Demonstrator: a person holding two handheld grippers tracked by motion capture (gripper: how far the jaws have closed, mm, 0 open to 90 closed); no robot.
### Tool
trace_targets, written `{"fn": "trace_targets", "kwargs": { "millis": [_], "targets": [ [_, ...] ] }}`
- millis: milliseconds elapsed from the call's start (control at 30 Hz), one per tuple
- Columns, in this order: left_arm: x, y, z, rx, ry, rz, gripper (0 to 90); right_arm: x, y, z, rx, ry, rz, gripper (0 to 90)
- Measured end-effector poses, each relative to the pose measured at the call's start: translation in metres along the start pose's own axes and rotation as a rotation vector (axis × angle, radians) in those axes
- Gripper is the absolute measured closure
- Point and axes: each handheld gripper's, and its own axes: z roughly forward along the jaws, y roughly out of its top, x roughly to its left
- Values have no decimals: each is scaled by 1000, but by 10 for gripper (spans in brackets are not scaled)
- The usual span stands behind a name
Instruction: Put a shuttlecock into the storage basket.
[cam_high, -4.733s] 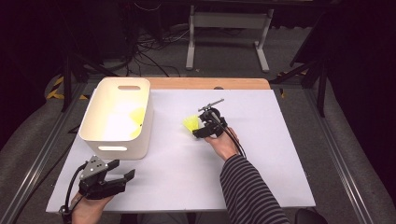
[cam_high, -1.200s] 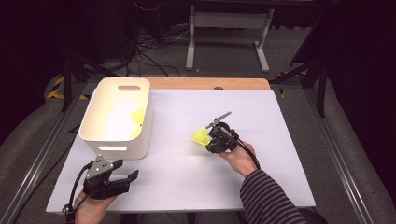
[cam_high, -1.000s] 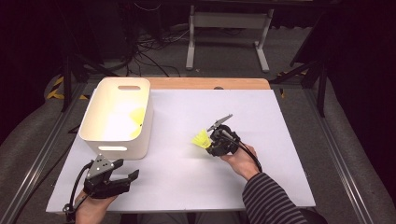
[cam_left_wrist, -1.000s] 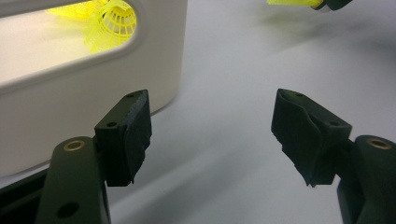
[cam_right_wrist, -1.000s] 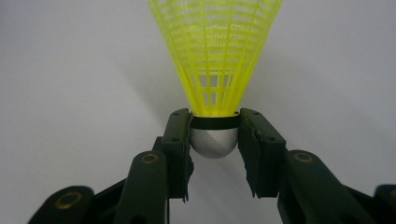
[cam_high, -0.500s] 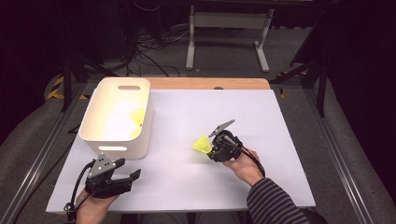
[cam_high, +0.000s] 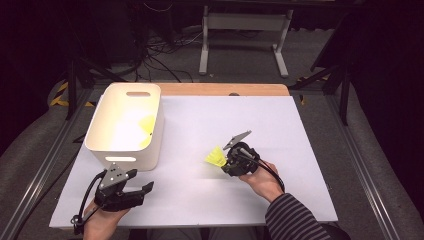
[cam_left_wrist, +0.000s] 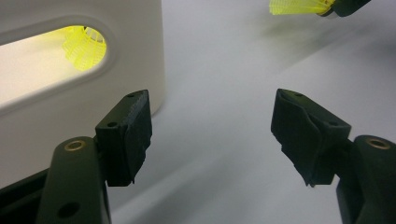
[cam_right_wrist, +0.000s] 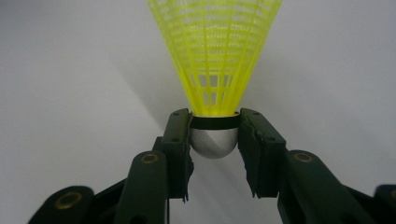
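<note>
Gripping yellow shuttlecock (cam_right_wrist: 215, 56) by its cap, right gripper (cam_right_wrist: 215, 133) now nearer person; left gripper (cam_left_wrist: 212, 135) wide open.

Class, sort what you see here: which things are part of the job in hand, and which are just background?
Part of the job:
- yellow shuttlecock, clamped by its cap in the right hand-held gripper
- white bin, with another shuttlecock inside
- left hand-held gripper, open near the bin

Just background:
- metal stand behind the table
- cables on the floor
</note>
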Motion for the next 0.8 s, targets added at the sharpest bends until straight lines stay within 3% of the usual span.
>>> {"fn": "trace_targets", "kwargs": {
  "millis": [800],
  "targets": [
    [-8,17,13,30,-29,36,309,6,-1,0,1,18,-21,650]
  ]
}}
